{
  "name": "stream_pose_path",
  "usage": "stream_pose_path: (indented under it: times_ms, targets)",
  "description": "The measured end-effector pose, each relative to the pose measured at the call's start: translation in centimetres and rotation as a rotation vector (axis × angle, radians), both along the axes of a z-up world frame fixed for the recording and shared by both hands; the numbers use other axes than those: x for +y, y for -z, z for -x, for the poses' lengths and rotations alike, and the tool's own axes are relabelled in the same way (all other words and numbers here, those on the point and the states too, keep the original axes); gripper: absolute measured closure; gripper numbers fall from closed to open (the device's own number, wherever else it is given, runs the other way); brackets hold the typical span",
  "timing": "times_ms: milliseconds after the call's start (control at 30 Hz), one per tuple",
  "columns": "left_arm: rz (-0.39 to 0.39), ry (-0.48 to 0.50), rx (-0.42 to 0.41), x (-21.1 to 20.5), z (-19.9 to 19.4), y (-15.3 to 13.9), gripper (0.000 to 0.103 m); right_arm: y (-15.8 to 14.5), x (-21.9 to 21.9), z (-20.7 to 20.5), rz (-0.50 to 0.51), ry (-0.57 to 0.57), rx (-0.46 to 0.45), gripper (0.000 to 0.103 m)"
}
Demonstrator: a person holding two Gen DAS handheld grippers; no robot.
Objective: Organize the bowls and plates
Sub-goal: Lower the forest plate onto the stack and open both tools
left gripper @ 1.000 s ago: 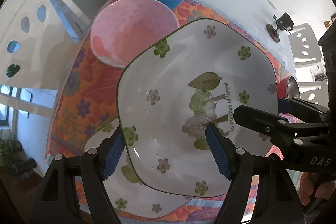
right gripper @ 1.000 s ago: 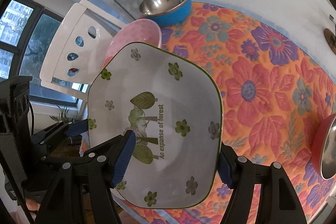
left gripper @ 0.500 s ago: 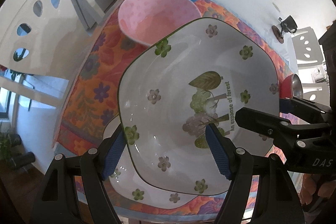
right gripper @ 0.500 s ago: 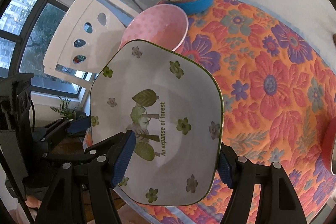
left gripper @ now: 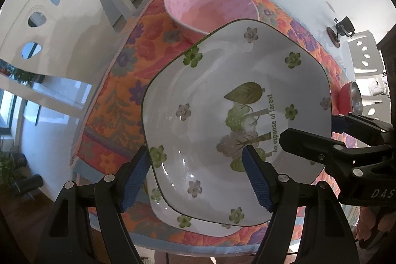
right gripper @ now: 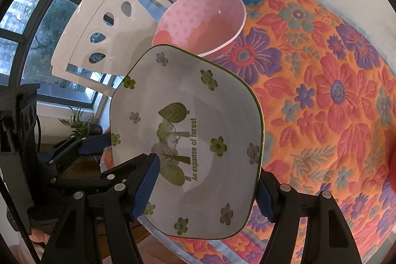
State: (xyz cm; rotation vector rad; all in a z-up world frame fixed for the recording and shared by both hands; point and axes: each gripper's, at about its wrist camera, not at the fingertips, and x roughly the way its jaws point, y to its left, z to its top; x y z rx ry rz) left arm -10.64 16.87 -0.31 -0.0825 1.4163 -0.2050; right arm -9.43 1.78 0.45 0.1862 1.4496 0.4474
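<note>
— Plate position? Where is the floral plate [left gripper: 217, 71] against its twin?

— Lifted, directly over the matching plate [left gripper: 198, 224], which lies on the flowered mat [right gripper: 321, 90] at the table's near edge. Only the twin's near-left margin peeks out below.

— And the grip?

— Left gripper [left gripper: 195, 151] pinches the near-left rim, one finger inside and one outside. Right gripper [right gripper: 208, 170] does likewise on the right rim. Both carry it.

— So, probably straight down?

— Likely, with corners lined up so it nests. The pink bowl [left gripper: 210, 9] sits just beyond the far rim, so no drifting that way.
</note>
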Motion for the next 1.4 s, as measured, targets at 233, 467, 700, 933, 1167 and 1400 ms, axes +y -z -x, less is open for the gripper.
stream_pose_path:
  times_ms: [233, 467, 700, 933, 1167, 1400]
  targets:
    - [0.022, -0.004, 0.003, 1.5, 0.7, 0.2, 0.043, 0.7, 1.2, 0.7, -0.003, -0.009, 0.021, 0.036]
    - [0.029, 0.033, 0.014, 0.6, 0.9, 0.4, 0.053, 1.9, 0.9, 1.0, -0.007, 0.027, 0.035, 0.041]
    - [0.002, 0.05, 0.035, 0.4, 1.8, 1.5, 0.05, 3.8, 0.7, 2.5, -0.008, 0.051, 0.072, 0.044]
    - [-0.028, 0.016, 0.033, 0.9, 1.9, 1.6, 0.04, 3.9, 0.5, 2.6, 0.01, 0.062, 0.076, 0.044]
    - [-0.077, -0.008, 0.021, 0.4, 2.0, 0.8, 0.039, 3.9, 0.6, 2.7, 0.046, 0.042, 0.065, 0.044]
    - [-0.082, -0.01, 0.011, -2.6, 1.8, -0.1, 0.039, 3.3, -2.4, 2.4, 0.032, 0.068, 0.032, 0.044]
